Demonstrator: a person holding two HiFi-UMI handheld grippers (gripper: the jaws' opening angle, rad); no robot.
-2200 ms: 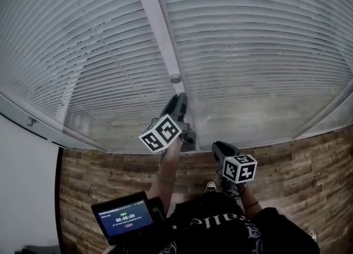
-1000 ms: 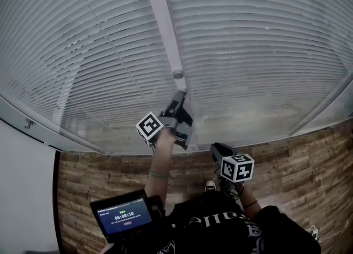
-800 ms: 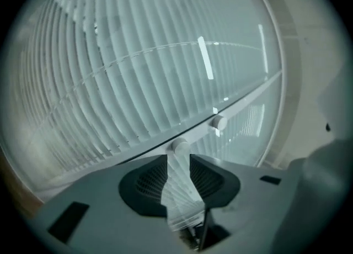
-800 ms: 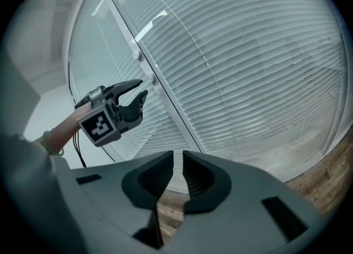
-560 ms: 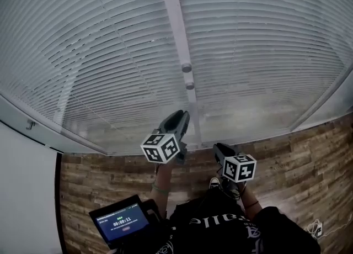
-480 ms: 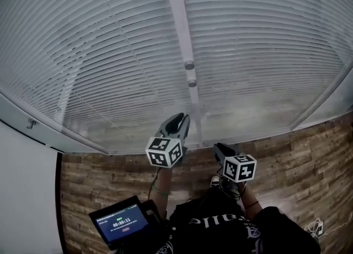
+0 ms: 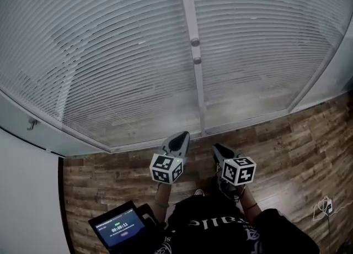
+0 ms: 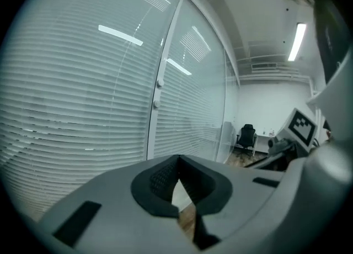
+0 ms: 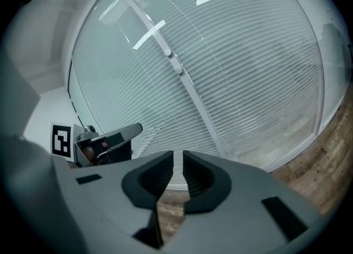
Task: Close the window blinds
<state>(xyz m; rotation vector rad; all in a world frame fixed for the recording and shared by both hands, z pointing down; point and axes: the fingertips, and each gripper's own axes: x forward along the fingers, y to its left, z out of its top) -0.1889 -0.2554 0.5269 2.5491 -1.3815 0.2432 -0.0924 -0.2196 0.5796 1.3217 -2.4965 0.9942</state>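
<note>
The left tool [image 7: 180, 138] has pulled back from the knob [image 7: 194, 42] on the window frame, and its jaws have just closed on nothing. The right tool [image 7: 217, 149] is barely ajar and empty. The blinds [image 7: 110, 54] ahead look shut, so the task seems done.

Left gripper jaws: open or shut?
Shut. In the left gripper view the left gripper has its tips meeting with nothing between them, clear of the blinds.

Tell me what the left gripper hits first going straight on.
Probably the glass-fronted white slatted blinds, just right of the white vertical frame post; nothing nearer shows, though depth is unclear.
</note>
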